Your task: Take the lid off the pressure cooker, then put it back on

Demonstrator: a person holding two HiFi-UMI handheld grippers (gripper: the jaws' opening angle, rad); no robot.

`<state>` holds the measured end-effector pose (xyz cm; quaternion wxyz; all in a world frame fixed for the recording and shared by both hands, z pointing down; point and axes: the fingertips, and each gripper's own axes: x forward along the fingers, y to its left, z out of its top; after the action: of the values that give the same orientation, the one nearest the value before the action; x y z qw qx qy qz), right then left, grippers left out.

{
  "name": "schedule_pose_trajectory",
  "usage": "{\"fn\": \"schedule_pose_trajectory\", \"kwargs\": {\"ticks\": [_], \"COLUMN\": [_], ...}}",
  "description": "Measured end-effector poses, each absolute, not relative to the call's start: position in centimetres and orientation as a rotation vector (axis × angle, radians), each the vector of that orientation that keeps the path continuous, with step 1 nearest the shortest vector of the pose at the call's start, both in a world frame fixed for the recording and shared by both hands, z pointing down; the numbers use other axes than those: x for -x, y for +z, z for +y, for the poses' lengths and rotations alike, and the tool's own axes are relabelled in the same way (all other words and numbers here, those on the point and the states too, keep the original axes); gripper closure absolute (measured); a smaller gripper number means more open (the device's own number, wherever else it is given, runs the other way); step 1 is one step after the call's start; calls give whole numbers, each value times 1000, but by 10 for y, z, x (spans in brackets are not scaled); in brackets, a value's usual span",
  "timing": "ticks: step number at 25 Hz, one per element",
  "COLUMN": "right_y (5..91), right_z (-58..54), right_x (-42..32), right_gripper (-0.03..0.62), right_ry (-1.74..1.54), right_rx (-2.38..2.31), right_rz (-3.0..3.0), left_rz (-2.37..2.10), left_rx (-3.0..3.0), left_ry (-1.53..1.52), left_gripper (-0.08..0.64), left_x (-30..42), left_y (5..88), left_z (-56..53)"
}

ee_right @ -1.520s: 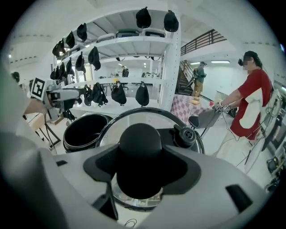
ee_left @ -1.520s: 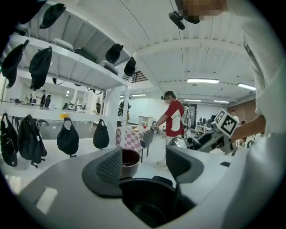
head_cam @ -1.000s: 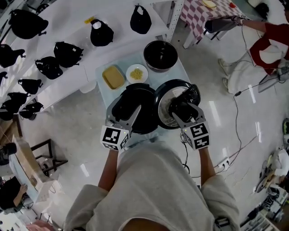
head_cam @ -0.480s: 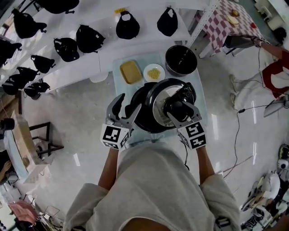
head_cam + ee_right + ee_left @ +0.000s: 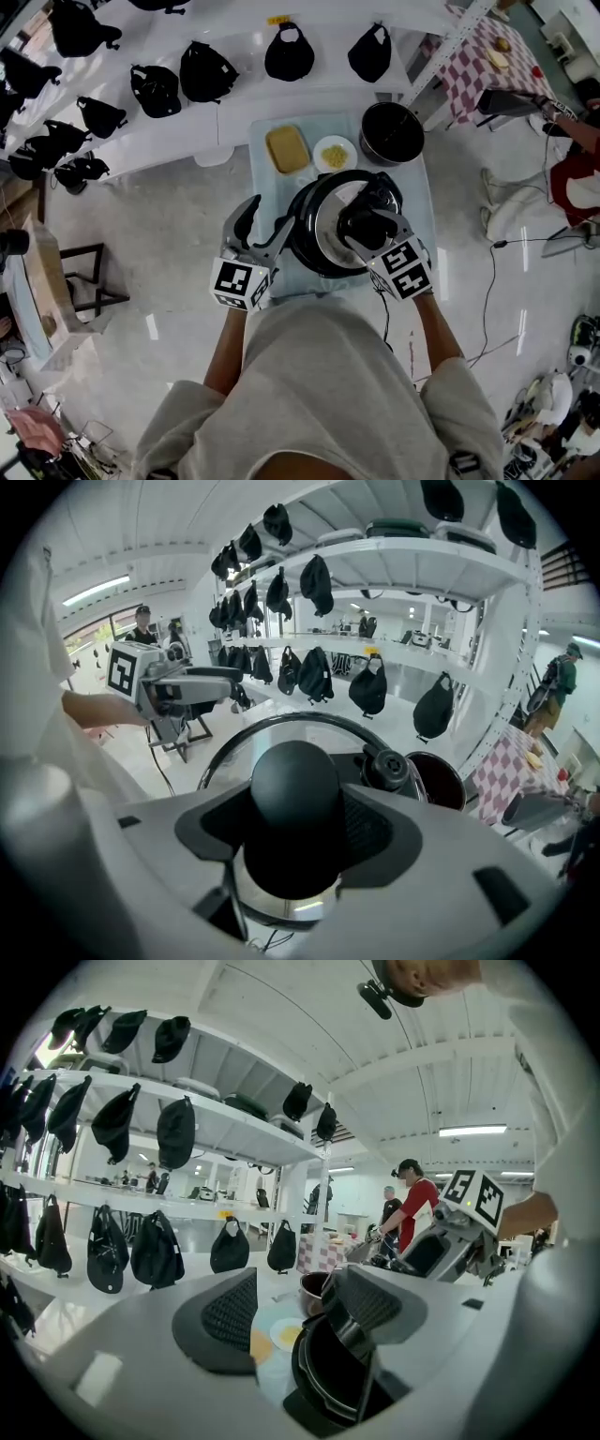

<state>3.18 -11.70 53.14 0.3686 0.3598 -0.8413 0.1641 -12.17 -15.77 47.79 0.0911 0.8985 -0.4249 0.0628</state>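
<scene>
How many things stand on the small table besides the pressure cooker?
3. A yellow rectangular item at the far left, a small white plate of yellow food beside it, and a dark pot at the far right. The pressure cooker may hide more.

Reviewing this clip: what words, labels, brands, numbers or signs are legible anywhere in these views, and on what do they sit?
No readable words, brands or numbers in any view.
Left marker cube and right marker cube: black-and-white square codes, no letters.
Small yellow tag on the white shelf: too small to read.
No print shows on the round glass lid or its black round knob.
</scene>
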Motion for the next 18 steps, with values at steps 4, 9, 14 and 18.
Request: {"fn": "schedule_pose_trajectory", "kwargs": {"ticks": [4, 9, 14, 18], "right_y": [539, 554, 559, 559], "right_z": [-115, -114, -116, -116], "right_x": [-22, -14, -8, -3], "right_gripper": [321, 321, 321, 321], "right_ry": [421, 431, 418, 404], "right_rx": [-832, -723, -587, -506], "right_rz": [-2116, -2045, -1982, -1941], "left_rz": [-1246, -1216, -1197, -1183], "left_rx": [-2671, -2677, -2675, -2670], "left_ry": [174, 165, 159, 161], "left_gripper": [268, 268, 268, 268], "left_x": [124, 121, 119, 118], "left_y": [481, 484, 485, 486], "left_z": [-158, -159, -160, -160]}}
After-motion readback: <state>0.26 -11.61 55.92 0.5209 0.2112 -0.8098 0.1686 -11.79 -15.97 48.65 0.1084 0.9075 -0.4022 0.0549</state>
